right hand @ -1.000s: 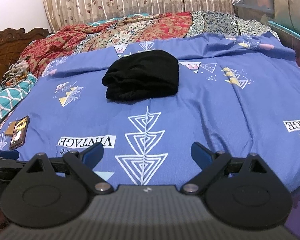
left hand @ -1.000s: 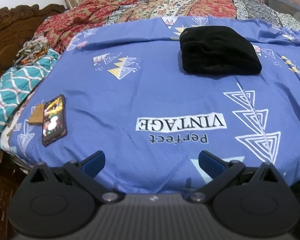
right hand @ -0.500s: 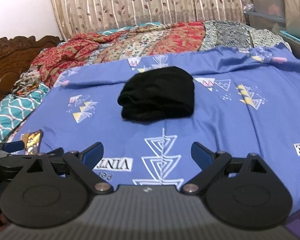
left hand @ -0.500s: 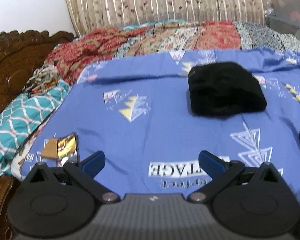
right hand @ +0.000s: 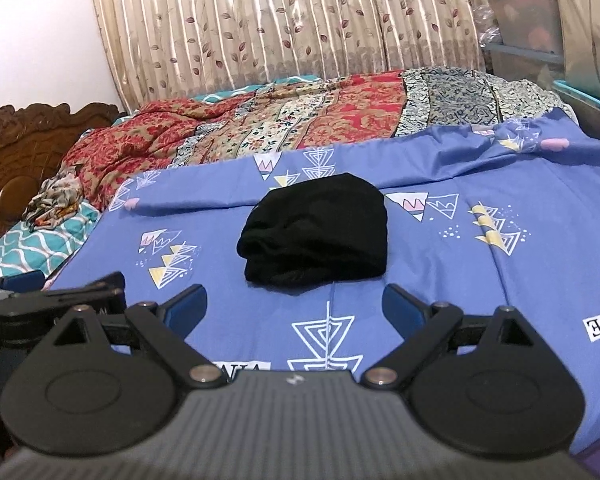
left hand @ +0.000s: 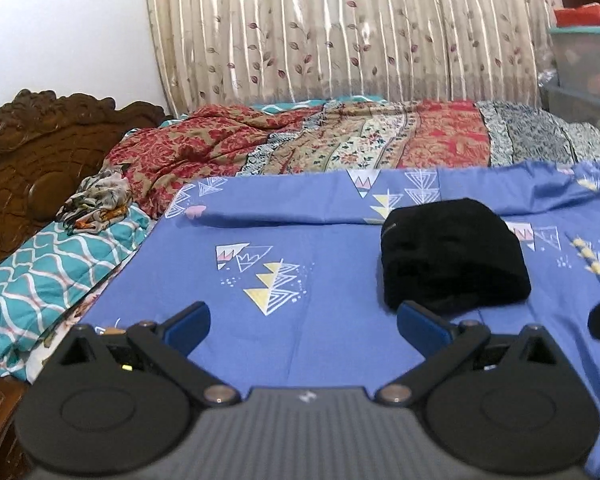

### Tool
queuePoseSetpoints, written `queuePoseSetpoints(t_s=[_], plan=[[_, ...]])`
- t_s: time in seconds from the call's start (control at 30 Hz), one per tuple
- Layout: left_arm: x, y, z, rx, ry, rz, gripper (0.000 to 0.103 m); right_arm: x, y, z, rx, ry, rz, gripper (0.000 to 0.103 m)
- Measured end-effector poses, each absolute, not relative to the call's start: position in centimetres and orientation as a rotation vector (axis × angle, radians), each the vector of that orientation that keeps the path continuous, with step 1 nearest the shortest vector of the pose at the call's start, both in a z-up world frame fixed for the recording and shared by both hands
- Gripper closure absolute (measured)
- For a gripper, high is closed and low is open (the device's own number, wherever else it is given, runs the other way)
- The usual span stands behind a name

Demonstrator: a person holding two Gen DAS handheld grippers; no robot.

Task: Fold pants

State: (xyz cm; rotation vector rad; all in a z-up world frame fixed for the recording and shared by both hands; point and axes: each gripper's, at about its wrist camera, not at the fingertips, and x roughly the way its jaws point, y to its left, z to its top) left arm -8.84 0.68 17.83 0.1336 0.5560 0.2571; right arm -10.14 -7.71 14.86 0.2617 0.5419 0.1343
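Black pants [left hand: 452, 254], folded into a bundle, lie on the blue bedsheet [left hand: 300, 280] ahead of your left gripper [left hand: 304, 322], jaws wide apart, holding nothing. From the right, your right gripper [right hand: 296, 308] likewise gapes empty, pants [right hand: 316, 232] just beyond it.

**Black gripper frames with blue finger pads**

The left gripper [left hand: 303, 322] has a grey ribbed body with a small pale mark at its top edge, two round black discs with triangular cut-outs, black link arms on silver pins, and blue fingers [left hand: 188, 322]. The right gripper [right hand: 294, 302] is built the same, blue fingers [right hand: 400, 312] included.
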Motion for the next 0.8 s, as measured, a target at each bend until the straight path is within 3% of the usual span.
queuePoseSetpoints(t_s=[0.8], plan=[[-8.2, -0.6, 16.4, 0.206, 0.642, 0.262, 0.0, -9.8, -8.3, 14.5, 0.294, 0.543, 0.118, 0.007]])
